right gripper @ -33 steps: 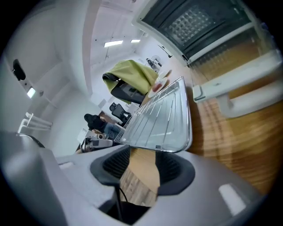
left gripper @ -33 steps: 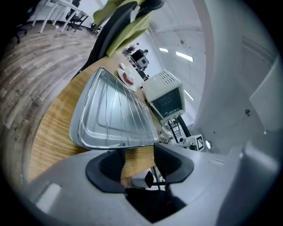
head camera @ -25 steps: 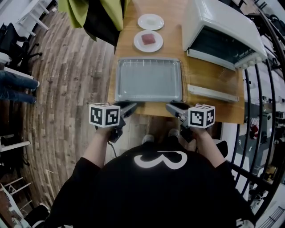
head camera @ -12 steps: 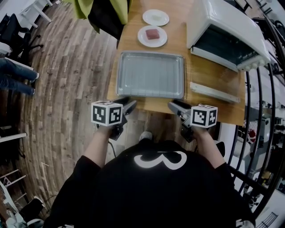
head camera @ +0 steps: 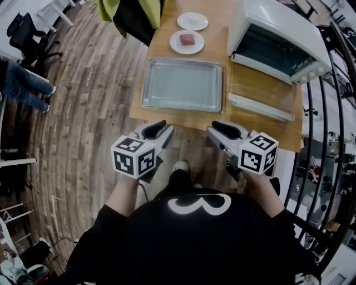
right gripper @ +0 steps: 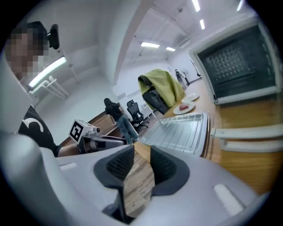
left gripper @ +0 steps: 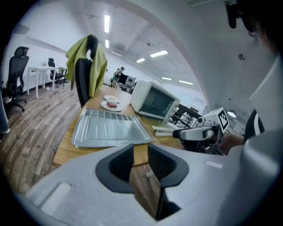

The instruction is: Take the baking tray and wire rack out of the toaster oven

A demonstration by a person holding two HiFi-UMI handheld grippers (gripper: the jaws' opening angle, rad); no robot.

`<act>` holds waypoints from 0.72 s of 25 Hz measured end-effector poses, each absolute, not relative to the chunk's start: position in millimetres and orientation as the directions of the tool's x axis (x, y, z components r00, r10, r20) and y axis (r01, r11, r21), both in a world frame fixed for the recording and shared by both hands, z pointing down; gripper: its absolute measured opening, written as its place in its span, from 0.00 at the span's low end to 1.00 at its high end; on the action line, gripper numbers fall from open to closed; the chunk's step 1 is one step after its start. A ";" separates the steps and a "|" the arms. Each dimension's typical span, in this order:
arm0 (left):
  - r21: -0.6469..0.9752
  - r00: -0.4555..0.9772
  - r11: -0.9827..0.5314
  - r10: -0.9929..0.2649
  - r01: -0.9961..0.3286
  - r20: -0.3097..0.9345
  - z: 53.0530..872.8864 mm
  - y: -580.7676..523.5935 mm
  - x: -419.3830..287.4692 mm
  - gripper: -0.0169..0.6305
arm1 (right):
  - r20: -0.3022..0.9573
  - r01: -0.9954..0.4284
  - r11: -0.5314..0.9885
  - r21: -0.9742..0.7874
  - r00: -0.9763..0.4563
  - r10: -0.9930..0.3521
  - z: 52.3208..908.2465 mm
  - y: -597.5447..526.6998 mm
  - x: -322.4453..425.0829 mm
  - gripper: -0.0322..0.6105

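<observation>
The grey baking tray [head camera: 182, 84] lies flat on the wooden table [head camera: 245, 125] with the wire rack [right gripper: 183, 128] resting in it. The white toaster oven [head camera: 275, 39] stands at the back right with its door folded down. My left gripper [head camera: 160, 131] and right gripper [head camera: 221, 131] hover side by side off the table's near edge, clear of the tray. Both sets of jaws have just been closing; they stand partly open with nothing between them. In the left gripper view, the left gripper [left gripper: 140, 159] frames the table edge and the floor. The right gripper [right gripper: 141, 165] frames only floor.
Two small plates stand behind the tray, one [head camera: 187, 42] with a red piece, one [head camera: 192, 21] white. The oven door's handle bar [head camera: 260, 107] lies near the right front. A chair with a green garment [head camera: 130, 14] is at the far end. Black metal racking [head camera: 328, 128] stands on the right.
Both grippers have lifted and drawn back from the table's near edge towards the person, and their jaws have narrowed. The tray stays where it lay.
</observation>
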State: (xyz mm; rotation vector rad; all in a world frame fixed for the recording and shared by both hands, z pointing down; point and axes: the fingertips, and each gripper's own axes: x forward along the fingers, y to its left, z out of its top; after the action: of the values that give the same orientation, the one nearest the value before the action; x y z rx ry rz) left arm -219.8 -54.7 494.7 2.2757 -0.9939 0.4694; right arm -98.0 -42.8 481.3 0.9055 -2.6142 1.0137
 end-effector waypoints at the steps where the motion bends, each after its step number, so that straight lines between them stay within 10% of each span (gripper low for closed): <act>1: 0.382 0.668 -0.552 -0.548 -0.741 0.503 480.6 -47.1 -211.1 0.15 | 0.357 -0.592 0.610 -0.527 -0.805 -0.474 467.1 -34.0 -96.5 0.21; 6: 0.399 0.736 -0.619 -0.575 -0.676 0.357 413.7 0.8 -165.5 0.09 | 0.281 -0.558 0.725 -0.403 -0.830 -0.482 410.6 18.4 -81.6 0.06; 18: 0.342 0.808 -0.735 -0.560 -0.586 0.181 328.4 109.2 -107.0 0.04 | 0.151 -0.582 0.762 -0.284 -0.812 -0.564 346.2 113.0 -53.1 0.05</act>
State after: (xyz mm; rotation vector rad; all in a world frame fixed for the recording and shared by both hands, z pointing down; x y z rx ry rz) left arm -107.0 109.2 328.4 2.6094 -0.8631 0.0920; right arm -53.1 113.0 346.2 0.9430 -2.8954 0.4951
